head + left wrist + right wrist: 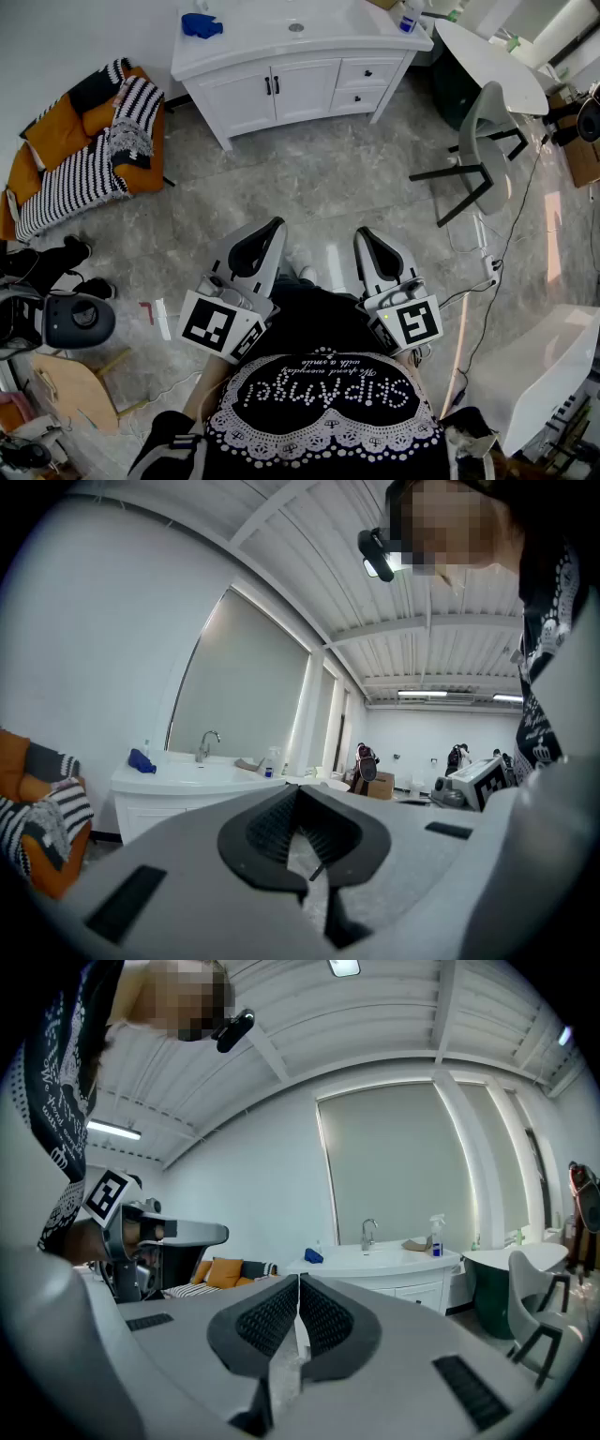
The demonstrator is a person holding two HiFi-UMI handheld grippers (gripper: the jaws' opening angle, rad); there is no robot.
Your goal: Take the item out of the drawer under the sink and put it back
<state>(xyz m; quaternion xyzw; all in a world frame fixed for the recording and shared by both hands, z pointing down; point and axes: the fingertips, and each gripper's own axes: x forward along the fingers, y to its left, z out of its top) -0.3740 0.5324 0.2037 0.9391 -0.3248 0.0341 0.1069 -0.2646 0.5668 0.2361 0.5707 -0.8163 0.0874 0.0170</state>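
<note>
left gripper [274, 225]: closed, empty | right gripper [364, 232]: closed, empty

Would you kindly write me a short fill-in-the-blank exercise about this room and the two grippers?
1. On the white vanity, both drawers are ____.
2. The left gripper and the right gripper each hold ____.
3. The object lying left of the sink basin is coloured ____.
Missing words: closed; nothing; blue.
</note>
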